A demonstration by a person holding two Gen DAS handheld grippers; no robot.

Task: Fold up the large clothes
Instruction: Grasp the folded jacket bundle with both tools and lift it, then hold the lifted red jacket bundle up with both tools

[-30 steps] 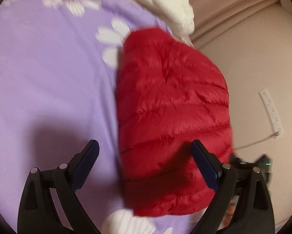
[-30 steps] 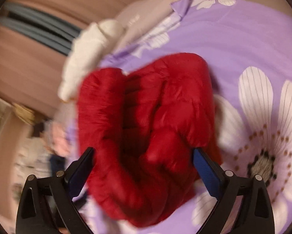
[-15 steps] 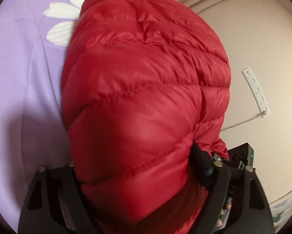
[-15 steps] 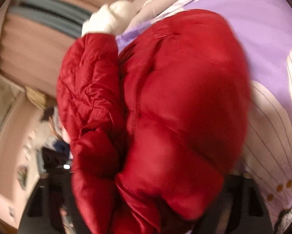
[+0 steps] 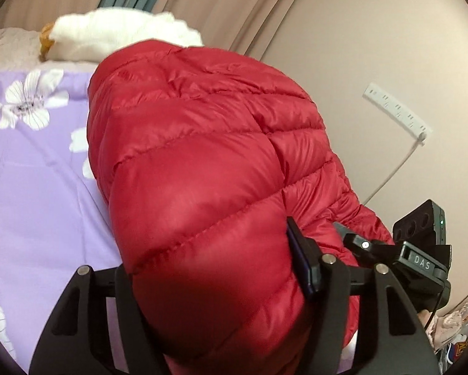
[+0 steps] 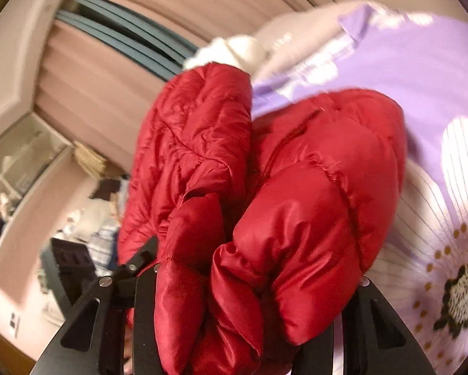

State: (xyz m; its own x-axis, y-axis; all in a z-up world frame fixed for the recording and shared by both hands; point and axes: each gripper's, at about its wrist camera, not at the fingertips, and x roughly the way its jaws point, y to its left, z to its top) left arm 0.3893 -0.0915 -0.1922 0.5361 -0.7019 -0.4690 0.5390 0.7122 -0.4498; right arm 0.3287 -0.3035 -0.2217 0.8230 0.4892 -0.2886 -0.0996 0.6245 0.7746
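Left hand-held gripper (image 5: 221, 281): jaws have just been closing and now pinch a thick fold of the red jacket (image 5: 208, 162), which bulges up between them and hides most of the view. Jacket sits at the edge of the purple flowered bed (image 5: 30, 187). Right hand-held gripper (image 6: 249, 306): jaws also just closing, clamped on bunched jacket folds (image 6: 296, 203); a loose section hangs left.
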